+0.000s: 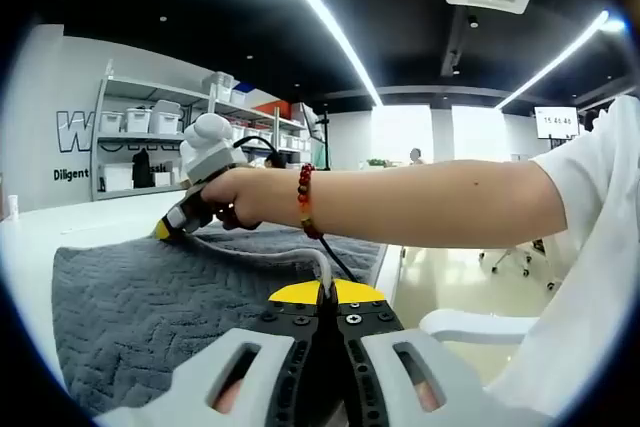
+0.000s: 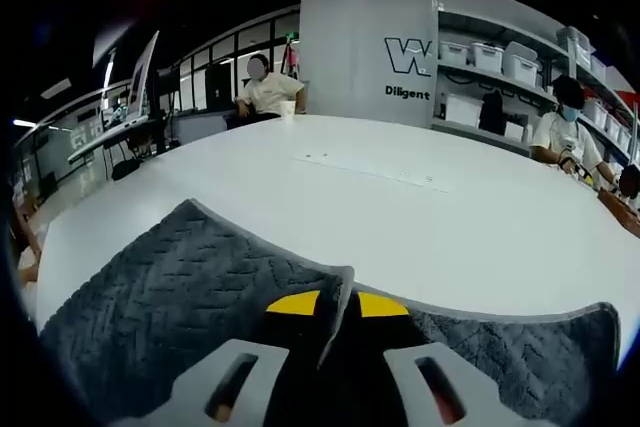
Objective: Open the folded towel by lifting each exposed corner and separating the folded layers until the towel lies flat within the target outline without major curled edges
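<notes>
1. Left gripper view: the dark grey quilted towel [image 1: 150, 297] lies on the white round table [image 1: 60, 232]. Its far edge runs close to the table's right rim, and bare tabletop stays open to the left and behind.
2. The left gripper [image 1: 322, 299] has its yellow-tipped jaws clenched together with a thin pale edge running up from them, though whether that edge is towel I cannot tell.
3. A person's bare forearm reaches across from the right. The hand [image 1: 232, 197], with a red bead bracelet [image 1: 304, 197] at the wrist, holds the right gripper [image 1: 164, 230] tip-down on the towel's far edge.
4. Right gripper view: the jaws are clamped on a raised fold of towel [image 2: 200, 277], its pale edge standing upright between them. Wide bare table [image 2: 400, 207] lies beyond.
</notes>
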A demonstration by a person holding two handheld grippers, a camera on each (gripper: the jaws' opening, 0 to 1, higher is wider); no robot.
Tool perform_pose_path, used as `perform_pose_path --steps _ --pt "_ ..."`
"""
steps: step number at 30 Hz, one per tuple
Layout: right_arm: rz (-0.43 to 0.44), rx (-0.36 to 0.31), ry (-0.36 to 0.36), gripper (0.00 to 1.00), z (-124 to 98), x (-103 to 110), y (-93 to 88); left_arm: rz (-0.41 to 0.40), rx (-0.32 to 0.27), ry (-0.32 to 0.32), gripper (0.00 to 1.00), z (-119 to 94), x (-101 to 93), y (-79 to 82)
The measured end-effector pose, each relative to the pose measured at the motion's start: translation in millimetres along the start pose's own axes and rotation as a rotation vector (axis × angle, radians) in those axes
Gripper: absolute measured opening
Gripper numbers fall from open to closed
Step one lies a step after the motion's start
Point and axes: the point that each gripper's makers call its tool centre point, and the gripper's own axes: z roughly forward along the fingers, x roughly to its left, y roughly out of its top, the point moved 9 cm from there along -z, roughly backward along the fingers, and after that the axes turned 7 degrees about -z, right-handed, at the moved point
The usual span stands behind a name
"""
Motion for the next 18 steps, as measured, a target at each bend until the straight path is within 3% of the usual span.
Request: perform_pose_path --steps 3,6,16,18 --pt "0.042 -0.052 0.028 0.02 -0.8 2.1 3.5 0.004 -0.002 0.0 0.0 -0.2 -0.2 0.4" --pt "0.033 -0.027 0.008 0.0 -1.3 -0.1 2.0 0.009 -0.003 -0.003 0.0 -0.3 -1.1 0.3" --pt "0.053 -0.039 0.009 0.0 -2.8 -2.1 6.2 0.004 -0.015 -0.011 0.0 -4.5 -1.6 4.1" --pt "0.06 -0.044 -0.018 0.0 -4.2 -4.7 7.7 -0.006 -0.025 -0.01 0.0 -6.2 -1.4 5.9"
